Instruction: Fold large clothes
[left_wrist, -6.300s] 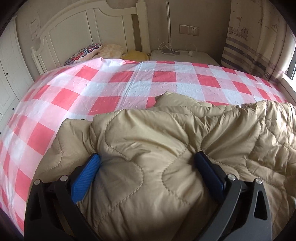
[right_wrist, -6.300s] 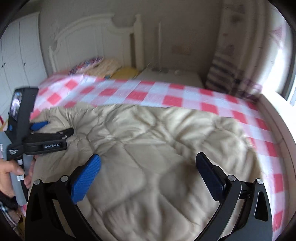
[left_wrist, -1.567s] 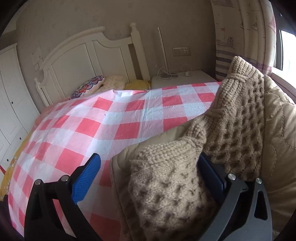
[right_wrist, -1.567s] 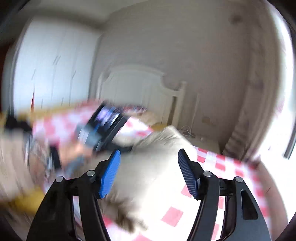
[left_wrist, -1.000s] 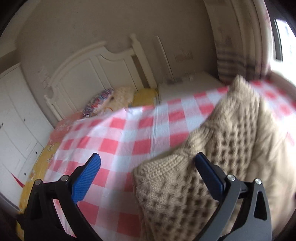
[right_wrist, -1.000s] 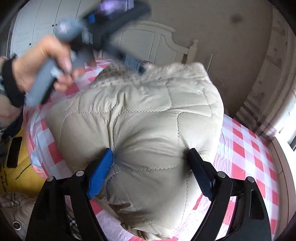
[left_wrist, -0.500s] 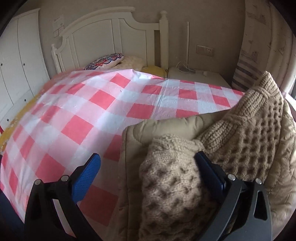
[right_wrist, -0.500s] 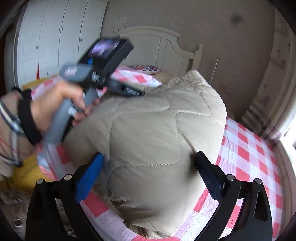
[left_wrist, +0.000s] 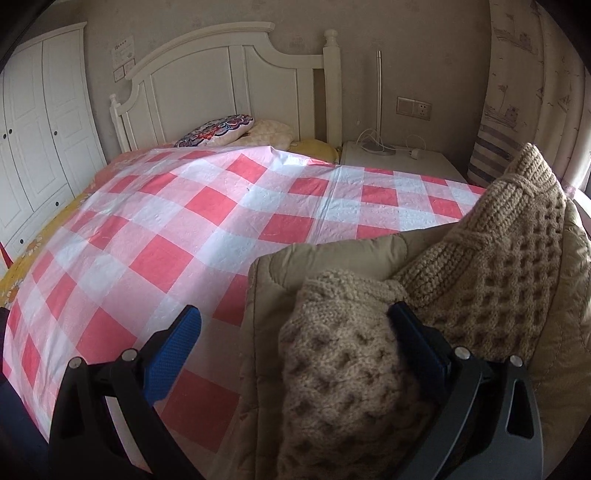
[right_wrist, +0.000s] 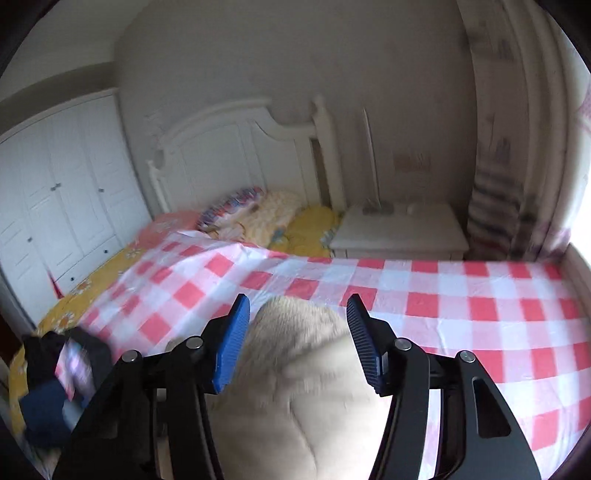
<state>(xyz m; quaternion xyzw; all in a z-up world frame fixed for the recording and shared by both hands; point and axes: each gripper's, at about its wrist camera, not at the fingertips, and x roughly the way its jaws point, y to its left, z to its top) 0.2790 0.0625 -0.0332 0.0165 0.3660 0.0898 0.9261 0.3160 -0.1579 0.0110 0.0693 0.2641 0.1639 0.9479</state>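
Note:
A beige quilted coat (left_wrist: 332, 258) with a knitted collar (left_wrist: 480, 258) is bundled on the red-and-white checked bed cover (left_wrist: 203, 221). My left gripper (left_wrist: 291, 332) is open; its right finger (left_wrist: 417, 339) presses into the knit, its left finger (left_wrist: 173, 350) hangs over the cover. In the right wrist view, my right gripper (right_wrist: 297, 339) is open just above the coat's top (right_wrist: 295, 369), a blue pad on each side, not clamping it. The left gripper (right_wrist: 74, 362) shows at lower left, blurred.
A white headboard (left_wrist: 229, 81) and pillows (left_wrist: 218, 129) stand at the far end. A white nightstand (right_wrist: 399, 229) with a lamp is at back right, curtains (right_wrist: 498, 147) beyond. White wardrobes (right_wrist: 55, 184) line the left wall.
The right gripper has lifted off the coat, narrowed its jaws and now looks down from above the bundle. The left gripper stays open against the knitted collar, view slightly shifted.

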